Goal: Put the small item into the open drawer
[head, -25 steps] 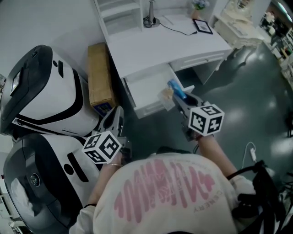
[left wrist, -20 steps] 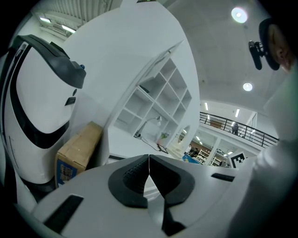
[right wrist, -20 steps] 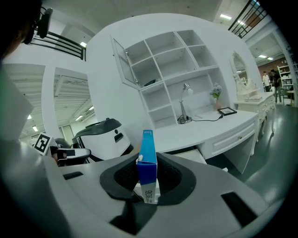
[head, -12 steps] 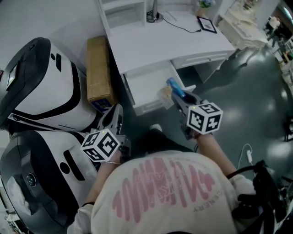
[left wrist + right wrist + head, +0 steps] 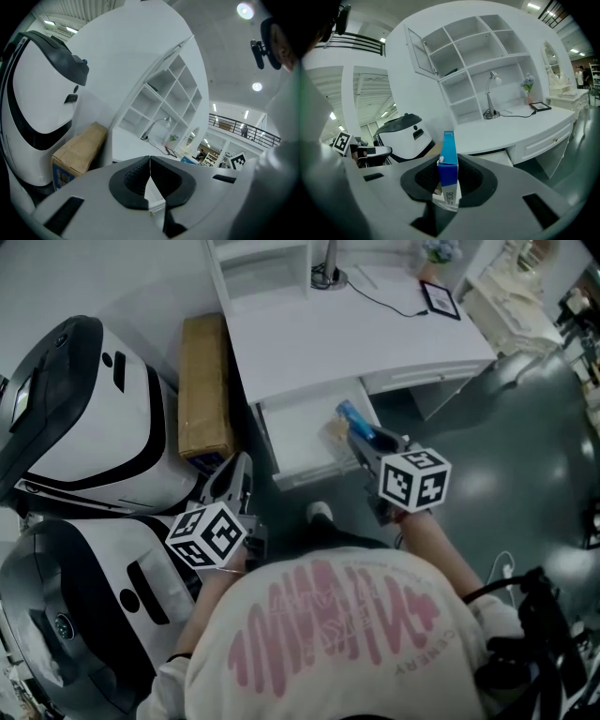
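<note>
The right gripper (image 5: 449, 178) clamps a small blue box (image 5: 449, 152) between its pads, holding it over the right side of the open drawer (image 5: 298, 432) of a white desk (image 5: 319, 334). The left gripper (image 5: 149, 180), jaws pressed together on nothing, hangs near a cardboard carton (image 5: 204, 385) lying between the desk and a white-and-black machine (image 5: 84, 418).

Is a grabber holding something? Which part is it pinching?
The right gripper pinches a small blue box by its flat sides, near one end. The left gripper is shut with nothing in it.
</note>
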